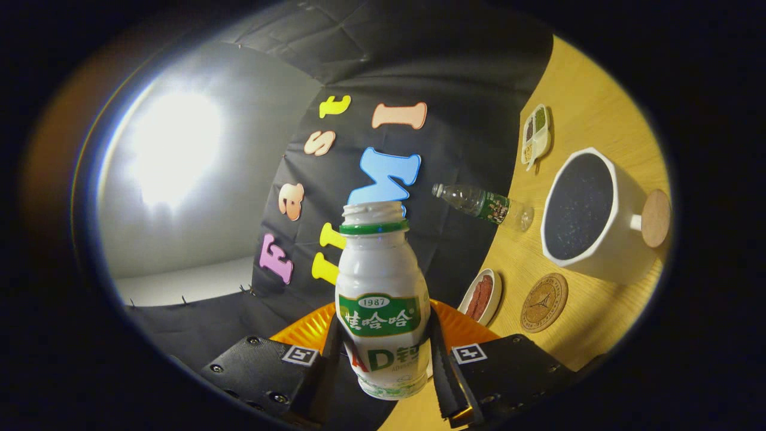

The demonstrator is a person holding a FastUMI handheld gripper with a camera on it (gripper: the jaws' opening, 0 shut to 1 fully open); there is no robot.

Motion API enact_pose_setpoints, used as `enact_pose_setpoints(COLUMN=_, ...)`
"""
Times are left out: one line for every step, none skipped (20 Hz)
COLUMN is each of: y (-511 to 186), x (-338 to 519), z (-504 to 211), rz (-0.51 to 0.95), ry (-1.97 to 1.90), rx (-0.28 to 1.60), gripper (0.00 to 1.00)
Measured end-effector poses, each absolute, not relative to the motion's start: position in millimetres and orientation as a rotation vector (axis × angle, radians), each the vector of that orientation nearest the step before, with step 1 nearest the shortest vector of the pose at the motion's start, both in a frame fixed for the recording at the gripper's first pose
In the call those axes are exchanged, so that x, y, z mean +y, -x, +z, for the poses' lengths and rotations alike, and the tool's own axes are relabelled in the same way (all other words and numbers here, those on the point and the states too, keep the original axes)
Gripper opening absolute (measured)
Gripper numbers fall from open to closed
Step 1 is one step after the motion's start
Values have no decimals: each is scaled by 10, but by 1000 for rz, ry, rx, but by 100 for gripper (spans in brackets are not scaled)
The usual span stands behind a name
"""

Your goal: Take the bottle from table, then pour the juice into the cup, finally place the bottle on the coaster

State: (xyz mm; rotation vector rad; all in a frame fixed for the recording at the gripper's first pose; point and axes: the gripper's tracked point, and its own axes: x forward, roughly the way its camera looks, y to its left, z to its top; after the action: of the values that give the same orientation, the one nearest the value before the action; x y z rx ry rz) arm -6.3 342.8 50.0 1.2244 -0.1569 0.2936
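Note:
A small white bottle (pixel 383 299) with a green label and an open neck sits between my two fingers, and my gripper (pixel 383 353) is shut on its lower body. The whole view is rolled, so the wooden table (pixel 598 108) stands on edge beyond the bottle. On it a large white cup (pixel 589 209) shows its dark inside, with its handle end beside it. Just below the cup lies a round cork coaster (pixel 543 302) with a printed emblem. The bottle is lifted off the table and is apart from the cup.
A clear plastic water bottle (pixel 482 203) stands on the table beyond the cup. A small dish of red food (pixel 480 296) lies near the coaster, a divided dish (pixel 535 134) farther off. An orange ribbed plate (pixel 311 329) shows behind the fingers. A bright lamp (pixel 173 143) glares at the booth's side.

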Motion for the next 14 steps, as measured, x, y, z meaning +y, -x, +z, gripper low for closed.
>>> enact_pose_setpoints(y=49, x=3399, z=509, rz=290, ry=-1244, rx=-160, gripper=66)
enact_pose_setpoints(y=52, x=3383, z=517, rz=289, ry=-1260, rx=-162, gripper=66)
enact_pose_setpoints(y=40, x=3365, z=520, rz=290, ry=-1272, rx=-164, gripper=66)
enact_pose_setpoints(y=47, x=3353, z=520, rz=290, ry=-1287, rx=-167, gripper=66)
enact_pose_setpoints(y=40, x=3336, z=531, rz=292, ry=-1305, rx=-171, gripper=66)
enact_pose_setpoints(y=47, x=3327, z=559, rz=295, ry=-1326, rx=-177, gripper=66)
enact_pose_setpoints(y=38, x=3311, z=564, rz=296, ry=-1347, rx=-181, gripper=66)
enact_pose_setpoints(y=32, x=3316, z=562, rz=295, ry=-1364, rx=-181, gripper=66)
enact_pose_setpoints(y=16, x=3317, z=565, rz=295, ry=-1379, rx=-181, gripper=66)
enact_pose_setpoints(y=29, x=3311, z=570, rz=296, ry=-1395, rx=-182, gripper=66)
enact_pose_setpoints(y=15, x=3307, z=577, rz=298, ry=-1412, rx=-183, gripper=66)
enact_pose_setpoints(y=32, x=3306, z=580, rz=297, ry=-1428, rx=-187, gripper=66)
enact_pose_setpoints(y=29, x=3294, z=589, rz=300, ry=-1443, rx=-190, gripper=66)
enact_pose_setpoints(y=48, x=3296, z=592, rz=300, ry=-1455, rx=-193, gripper=66)
